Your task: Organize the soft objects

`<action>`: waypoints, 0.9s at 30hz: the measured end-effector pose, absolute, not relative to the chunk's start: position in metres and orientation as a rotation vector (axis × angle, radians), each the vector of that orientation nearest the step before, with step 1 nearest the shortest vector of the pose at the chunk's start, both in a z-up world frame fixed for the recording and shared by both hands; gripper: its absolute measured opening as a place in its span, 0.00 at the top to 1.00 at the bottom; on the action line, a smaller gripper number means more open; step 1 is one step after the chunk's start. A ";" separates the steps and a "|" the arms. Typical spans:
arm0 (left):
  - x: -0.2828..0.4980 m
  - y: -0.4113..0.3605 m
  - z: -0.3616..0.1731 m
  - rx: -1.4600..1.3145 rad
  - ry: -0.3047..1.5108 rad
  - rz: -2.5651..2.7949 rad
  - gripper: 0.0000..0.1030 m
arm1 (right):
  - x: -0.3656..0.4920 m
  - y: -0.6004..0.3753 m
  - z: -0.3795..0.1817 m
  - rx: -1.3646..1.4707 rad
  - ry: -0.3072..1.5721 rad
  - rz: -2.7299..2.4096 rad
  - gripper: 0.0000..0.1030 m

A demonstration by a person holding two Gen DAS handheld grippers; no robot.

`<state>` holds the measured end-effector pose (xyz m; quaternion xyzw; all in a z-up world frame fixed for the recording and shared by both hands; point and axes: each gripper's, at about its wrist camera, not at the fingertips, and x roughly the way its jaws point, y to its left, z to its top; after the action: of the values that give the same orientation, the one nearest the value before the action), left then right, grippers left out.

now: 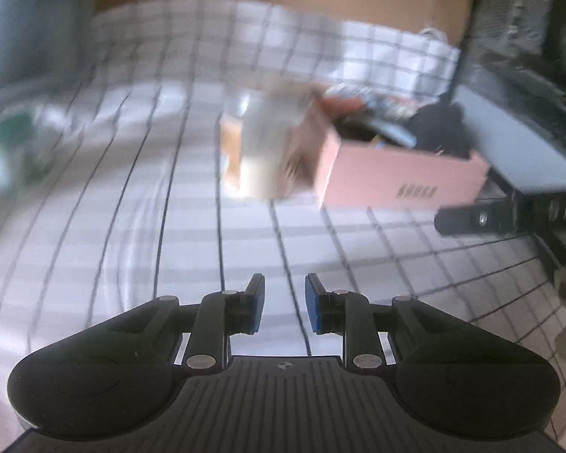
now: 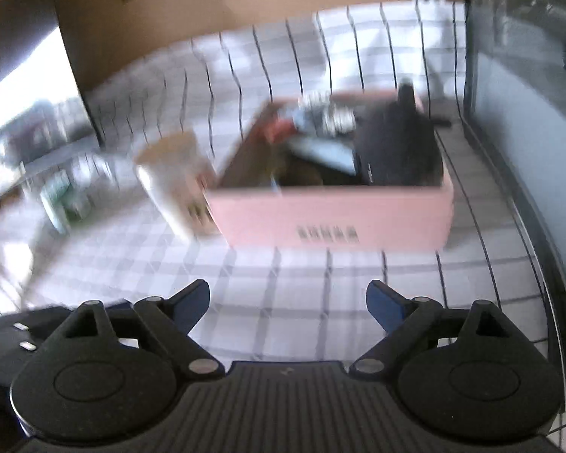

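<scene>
With both views smeared, the left gripper point(image 1: 285, 302) slightly parted and the right gripper point(image 2: 288, 305) spread wide, both holding nothing, I'd steady first, then aim at the pink box point(image 2: 336, 215) mid-frame, where 1 dark soft bundle point(image 2: 396, 147) already sits

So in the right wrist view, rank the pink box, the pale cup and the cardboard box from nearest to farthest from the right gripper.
From the right gripper:
1. Pink box, ahead, slightly right.
2. Pale cup, ahead left, touching the box; nearly level with it.
3. Cardboard box, far back, left.
</scene>
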<state>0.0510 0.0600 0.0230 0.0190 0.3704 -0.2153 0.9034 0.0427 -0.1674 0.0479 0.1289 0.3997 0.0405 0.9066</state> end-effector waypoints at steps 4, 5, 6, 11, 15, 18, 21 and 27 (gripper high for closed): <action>0.027 0.048 0.011 0.057 0.711 -0.326 0.74 | 0.040 -0.162 0.025 0.149 0.815 0.112 0.12; 0.024 0.045 0.010 0.049 0.701 -0.306 0.74 | 0.041 -0.162 0.019 0.137 0.824 0.125 0.12; 0.021 0.042 0.009 0.040 0.688 -0.285 0.74 | 0.043 -0.162 0.014 0.131 0.836 0.136 0.10; 0.013 0.026 0.003 0.067 0.637 -0.219 0.64 | 0.043 -0.160 0.002 0.078 0.808 0.116 0.00; 0.014 0.020 0.002 0.050 0.630 -0.184 0.64 | 0.042 -0.161 -0.003 0.044 0.781 0.088 0.00; 0.013 0.015 0.001 0.068 0.627 -0.162 0.64 | 0.042 -0.162 -0.004 0.040 0.764 0.092 0.00; 0.012 0.013 0.001 0.049 0.630 -0.135 0.64 | 0.040 -0.163 -0.004 0.030 0.746 0.116 0.00; 0.011 0.010 0.001 0.043 0.632 -0.103 0.64 | 0.042 -0.157 -0.007 0.025 0.708 0.135 0.00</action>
<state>0.0109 0.0099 0.0014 0.0211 0.3105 -0.0509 0.9490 0.0425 -0.1575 -0.0066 0.0121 0.3464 0.0660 0.9357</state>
